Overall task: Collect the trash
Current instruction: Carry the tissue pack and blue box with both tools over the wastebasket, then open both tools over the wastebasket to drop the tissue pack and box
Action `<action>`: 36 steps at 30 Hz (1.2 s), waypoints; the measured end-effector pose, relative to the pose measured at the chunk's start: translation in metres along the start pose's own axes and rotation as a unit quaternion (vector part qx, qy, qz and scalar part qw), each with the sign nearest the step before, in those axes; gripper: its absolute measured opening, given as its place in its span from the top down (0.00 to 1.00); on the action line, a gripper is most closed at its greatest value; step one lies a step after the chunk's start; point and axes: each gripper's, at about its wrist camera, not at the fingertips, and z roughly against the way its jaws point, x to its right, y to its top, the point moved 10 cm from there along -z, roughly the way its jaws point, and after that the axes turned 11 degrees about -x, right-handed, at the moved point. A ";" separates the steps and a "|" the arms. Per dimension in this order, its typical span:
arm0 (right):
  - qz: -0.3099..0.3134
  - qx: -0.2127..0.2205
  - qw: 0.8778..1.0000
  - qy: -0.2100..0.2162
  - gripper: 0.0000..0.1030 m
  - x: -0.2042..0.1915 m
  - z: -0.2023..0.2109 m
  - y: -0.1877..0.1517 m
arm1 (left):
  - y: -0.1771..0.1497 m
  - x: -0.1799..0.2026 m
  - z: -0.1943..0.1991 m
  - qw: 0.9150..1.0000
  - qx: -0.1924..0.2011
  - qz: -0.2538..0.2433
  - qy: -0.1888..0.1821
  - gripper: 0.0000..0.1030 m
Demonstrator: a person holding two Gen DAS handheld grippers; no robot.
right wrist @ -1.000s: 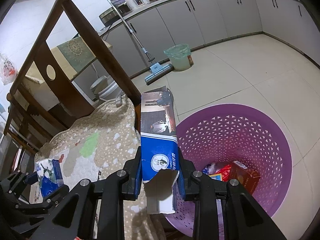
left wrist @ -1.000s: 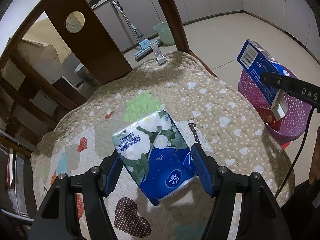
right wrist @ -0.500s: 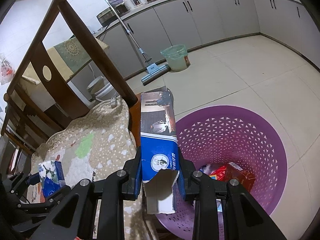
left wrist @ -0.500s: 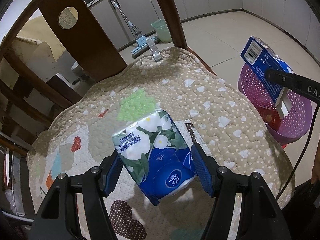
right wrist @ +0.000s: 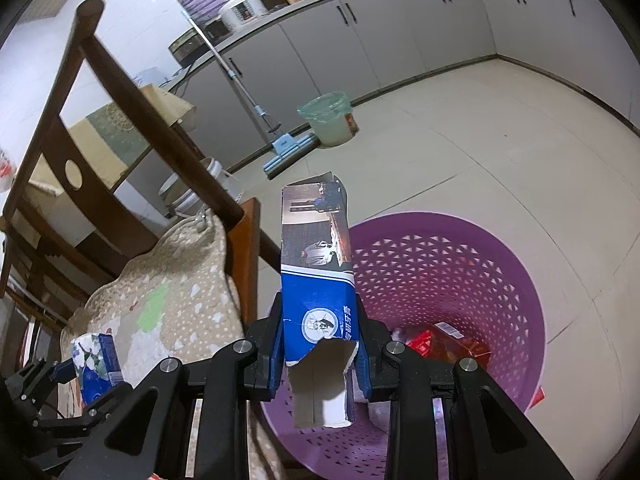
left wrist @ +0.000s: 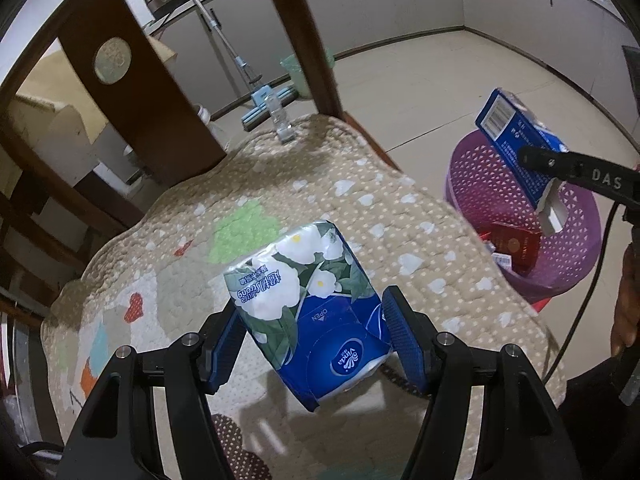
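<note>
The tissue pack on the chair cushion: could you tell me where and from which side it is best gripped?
Grip the tissue pack across its two long sides, near the blue end, coming down from above and from the seat's front. It is a soft, elongated block with its long axis running away from the left gripper, whose pads already flank it that way. The cushion leaves both sides free.

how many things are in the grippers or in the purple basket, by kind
tissue packs: 1, the tissue pack in the left gripper
torn cartons: 1, the blue carton in the right gripper, above the purple basket
red boxes: 1, the red box in the basket, beside smaller scraps too unclear to count
total: 3
</note>
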 end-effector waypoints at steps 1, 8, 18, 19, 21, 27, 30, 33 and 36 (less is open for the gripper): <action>-0.004 -0.001 1.000 -0.002 0.70 0.003 0.000 0.000 | 0.002 0.002 0.001 1.000 0.002 -0.002 -0.003 0.36; -0.033 -0.011 0.999 -0.011 0.70 0.021 -0.004 0.003 | 0.021 0.019 0.001 0.999 0.000 0.003 -0.051 0.36; -0.063 -0.015 0.998 -0.027 0.70 0.046 -0.003 0.005 | 0.083 0.071 0.002 0.993 0.036 -0.023 -0.106 0.36; -0.065 -0.016 0.997 -0.028 0.70 0.049 -0.003 0.005 | 0.085 0.075 0.001 0.993 0.037 -0.025 -0.110 0.36; -0.071 -0.018 0.997 -0.031 0.70 0.052 -0.004 0.005 | 0.090 0.087 -0.002 0.992 0.036 -0.030 -0.118 0.36; -0.087 -0.025 0.995 -0.030 0.69 0.063 -0.007 0.004 | 0.094 0.103 -0.006 0.988 0.037 -0.036 -0.144 0.35; -0.088 -0.027 0.995 -0.030 0.69 0.064 -0.009 0.004 | 0.093 0.108 -0.008 0.986 0.036 -0.045 -0.154 0.34; -0.083 -0.027 0.996 -0.029 0.69 0.061 -0.010 0.006 | 0.091 0.108 -0.010 0.984 0.035 -0.048 -0.166 0.31; -0.084 -0.026 0.996 -0.028 0.60 0.060 -0.010 0.007 | 0.088 0.107 -0.003 0.981 0.040 -0.044 -0.184 0.23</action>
